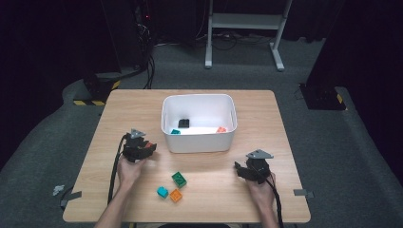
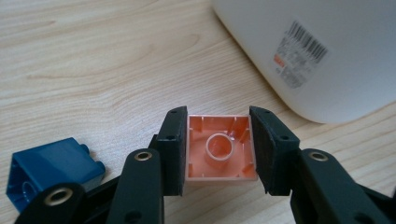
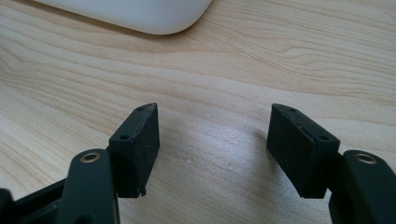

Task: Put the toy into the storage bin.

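The light wooden table (image 1: pixel 247 109) is carrying a white rounded plastic bin (image 1: pixel 198 141) at its middle, taken here as the landmark. Inside the bin three small bricks are already lying: a black one (image 1: pixel 184 123), a teal one (image 1: pixel 175 131) and an orange one (image 1: pixel 221 129). Left of the bin, the left gripper (image 2: pixel 218 151) is clamping a salmon-orange hollow plastic brick (image 2: pixel 219 149), its open underside facing the camera. A blue plastic brick (image 2: pixel 49 165) is lying beside those jaws. The right gripper (image 3: pixel 212 149), right of and nearer than the bin, is standing wide over bare wood, holding nothing. In front of the bin, green (image 1: pixel 179 179), teal (image 1: pixel 162 192) and orange (image 1: pixel 176 195) bricks are awaiting collection. Judgement: sorting is roughly half done. The bin's near wall is hiding part of its floor, and the bin label's print is too small to read.
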Motion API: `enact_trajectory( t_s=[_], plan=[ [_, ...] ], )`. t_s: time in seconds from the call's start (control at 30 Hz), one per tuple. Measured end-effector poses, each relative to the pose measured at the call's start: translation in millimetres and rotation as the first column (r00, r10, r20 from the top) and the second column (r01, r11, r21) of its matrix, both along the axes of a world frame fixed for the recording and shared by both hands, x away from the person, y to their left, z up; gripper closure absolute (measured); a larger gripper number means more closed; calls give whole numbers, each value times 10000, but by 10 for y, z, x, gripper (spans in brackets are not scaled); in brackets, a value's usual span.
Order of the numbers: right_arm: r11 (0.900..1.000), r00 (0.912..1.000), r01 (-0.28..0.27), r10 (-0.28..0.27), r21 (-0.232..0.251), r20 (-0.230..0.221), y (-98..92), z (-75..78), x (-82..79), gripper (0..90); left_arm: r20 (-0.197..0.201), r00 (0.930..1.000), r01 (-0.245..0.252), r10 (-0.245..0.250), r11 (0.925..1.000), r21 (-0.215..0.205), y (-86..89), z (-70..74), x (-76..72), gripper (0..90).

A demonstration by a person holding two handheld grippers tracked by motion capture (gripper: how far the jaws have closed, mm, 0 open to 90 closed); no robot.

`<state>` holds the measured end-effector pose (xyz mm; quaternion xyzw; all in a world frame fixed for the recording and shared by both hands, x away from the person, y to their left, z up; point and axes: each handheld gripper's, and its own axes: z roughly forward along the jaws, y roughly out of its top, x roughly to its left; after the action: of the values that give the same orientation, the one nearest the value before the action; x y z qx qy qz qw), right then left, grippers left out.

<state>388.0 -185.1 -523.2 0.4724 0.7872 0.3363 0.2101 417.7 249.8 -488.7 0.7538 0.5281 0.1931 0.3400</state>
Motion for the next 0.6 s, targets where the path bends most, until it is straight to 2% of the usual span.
enact_trajectory(
  t_s=[0.13,0.3,0.5,0.53,0.57,0.6],
  plan=[
    [10000,10000,-2,2,3,2,0,0,1,342,75,9994,335,-334,9994,-95,2,92,-16,588],
    [10000,10000,-2,2,2,2,0,0,0,342,10,9992,391,-391,9991,-165,22,173,-24,588],
    [10000,10000,-35,35,20,-13,0,-1,1,336,224,9986,481,-476,9986,-239,43,346,-59,588],
    [10000,10000,-40,40,2,-3,0,-1,1,336,376,9985,429,-410,9977,-516,72,410,-71,588],
    [10000,10000,-36,36,7,-7,1,-1,1,336,376,9985,429,-410,9977,-516,72,410,-71,588],
    [10000,10000,-29,29,14,-5,2,-1,1,336,473,9982,403,-367,9962,-770,90,473,-72,589]
  ],
)
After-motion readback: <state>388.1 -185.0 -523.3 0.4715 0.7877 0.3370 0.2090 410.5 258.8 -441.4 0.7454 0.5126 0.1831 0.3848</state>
